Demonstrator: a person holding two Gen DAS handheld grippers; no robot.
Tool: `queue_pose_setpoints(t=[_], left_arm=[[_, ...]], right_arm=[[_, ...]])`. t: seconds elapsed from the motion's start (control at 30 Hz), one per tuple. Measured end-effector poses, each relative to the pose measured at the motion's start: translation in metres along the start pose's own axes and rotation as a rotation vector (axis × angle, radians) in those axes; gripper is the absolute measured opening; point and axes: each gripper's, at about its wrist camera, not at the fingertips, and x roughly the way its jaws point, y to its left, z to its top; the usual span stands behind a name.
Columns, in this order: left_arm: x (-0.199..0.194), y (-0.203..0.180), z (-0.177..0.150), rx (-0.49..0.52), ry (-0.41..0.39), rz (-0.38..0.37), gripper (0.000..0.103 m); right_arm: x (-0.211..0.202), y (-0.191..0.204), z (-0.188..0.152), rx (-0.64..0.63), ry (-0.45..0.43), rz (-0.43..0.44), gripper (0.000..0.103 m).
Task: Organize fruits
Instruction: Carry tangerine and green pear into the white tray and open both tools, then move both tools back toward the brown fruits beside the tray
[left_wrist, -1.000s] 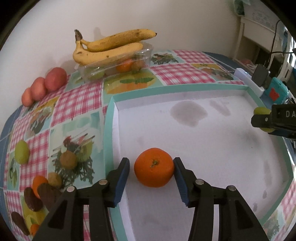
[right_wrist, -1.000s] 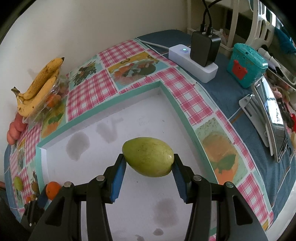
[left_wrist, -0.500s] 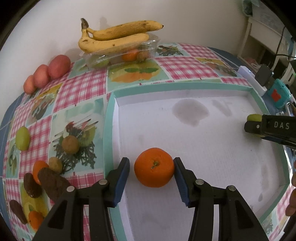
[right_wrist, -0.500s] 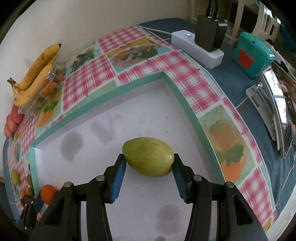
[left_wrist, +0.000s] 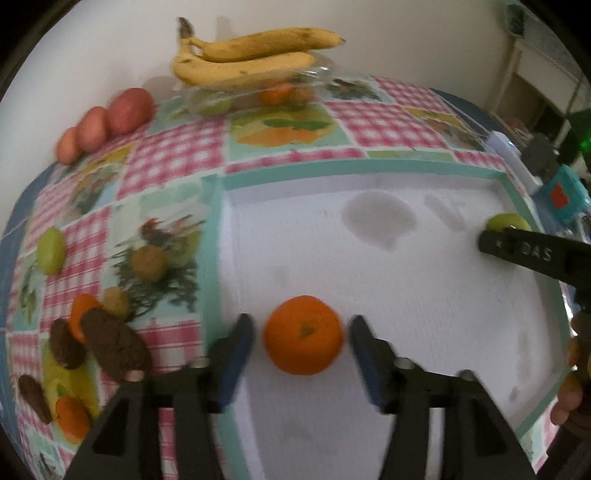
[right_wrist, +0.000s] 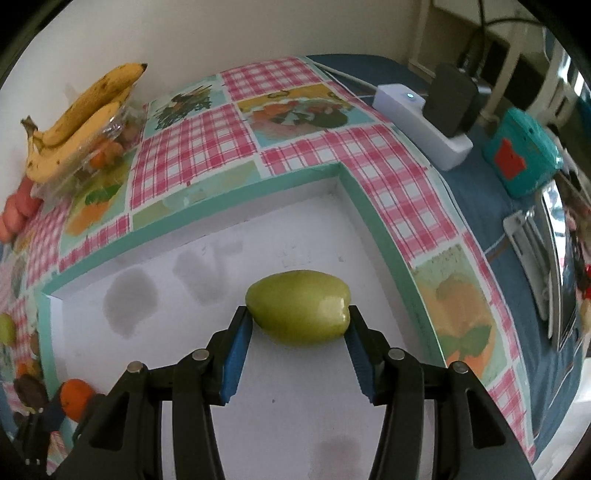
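Note:
An orange (left_wrist: 303, 339) rests on the white floor of the teal-rimmed tray (left_wrist: 212, 258), near its left wall. My left gripper (left_wrist: 298, 326) straddles it with jaws opening, and the blue pads stand clear of the fruit on both sides. My right gripper (right_wrist: 297, 315) is shut on a green oval fruit (right_wrist: 298, 312), held low over the tray's right half, near its right wall. From the left wrist view, that right gripper (left_wrist: 517, 251) and green fruit (left_wrist: 508, 221) sit at the tray's right edge. The orange (right_wrist: 75, 400) shows at lower left in the right wrist view.
Bananas (left_wrist: 251, 55) lie on a clear plastic box at the back. Reddish fruits (left_wrist: 107, 122), a green fruit (left_wrist: 50, 249), brown fruits (left_wrist: 114, 343) and small oranges (left_wrist: 72, 413) lie on the checked cloth left of the tray. A power strip (right_wrist: 421, 118) and teal box (right_wrist: 524, 155) stand right.
The left jaws have spread apart and let go of the orange, which stays on the tray floor. The right gripper has come lower with the green fruit still in it.

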Motion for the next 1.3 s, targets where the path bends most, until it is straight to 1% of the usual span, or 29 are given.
queue_pose_setpoints(t=[0.03,0.07,0.1,0.17,0.3,0.37,0.4,0.43,0.47,0.57,0.6,0.63,0.67,0.77,0.93,1.03,1.17,1.3], left_arm=[[0.001,-0.006,-0.001,0.032,0.008,0.002,0.076],[0.001,-0.010,-0.002,0.051,0.008,0.011,0.078],[0.000,-0.014,-0.003,0.061,0.007,0.020,0.081],[0.000,-0.016,-0.002,0.066,0.017,0.016,0.082],[-0.007,-0.015,0.000,0.057,0.019,0.025,0.083],[-0.015,-0.012,0.003,0.043,0.006,0.013,0.086],[-0.020,-0.012,0.004,0.039,-0.005,0.009,0.092],[-0.026,-0.012,0.005,0.036,-0.017,0.008,0.100],[-0.032,-0.011,0.006,0.032,-0.033,0.009,0.103],[-0.048,-0.006,0.009,0.002,-0.071,0.027,0.103],[-0.052,-0.002,0.011,-0.009,-0.079,0.027,0.103],[-0.055,0.001,0.011,-0.023,-0.087,0.024,0.103],[-0.059,0.006,0.012,-0.047,-0.094,0.017,0.103],[-0.066,0.021,0.013,-0.091,-0.105,0.025,0.103],[-0.077,0.057,0.010,-0.163,-0.135,0.131,0.103],[-0.083,0.088,0.009,-0.207,-0.146,0.221,0.103],[-0.102,0.127,0.005,-0.296,-0.190,0.313,0.103],[-0.116,0.159,-0.005,-0.369,-0.189,0.424,0.103]], right_arm=[[0.000,0.000,0.000,0.001,0.001,0.000,0.054],[0.000,-0.001,0.001,0.001,0.002,0.001,0.054],[0.000,0.000,0.001,-0.001,0.003,0.003,0.054],[0.000,0.001,0.002,-0.009,0.007,0.010,0.057],[-0.004,0.000,0.004,0.001,0.008,0.015,0.059],[-0.013,-0.002,0.007,0.007,-0.015,0.015,0.067],[-0.019,-0.003,0.010,0.012,-0.029,0.018,0.067],[-0.027,-0.005,0.013,0.019,-0.047,0.025,0.067],[-0.032,-0.006,0.014,0.024,-0.055,0.029,0.067],[-0.050,-0.010,0.017,0.035,-0.083,0.026,0.069],[-0.055,-0.011,0.018,0.037,-0.090,0.020,0.071],[-0.058,-0.011,0.019,0.038,-0.093,0.017,0.080],[-0.061,-0.012,0.019,0.036,-0.095,0.016,0.082],[-0.065,-0.013,0.015,0.028,-0.091,0.009,0.082],[-0.063,-0.009,0.005,0.006,-0.072,0.018,0.083],[-0.064,-0.001,-0.002,-0.018,-0.071,0.038,0.096],[-0.069,0.018,-0.008,-0.062,-0.090,0.077,0.097],[-0.073,0.043,-0.014,-0.127,-0.103,0.087,0.097]])
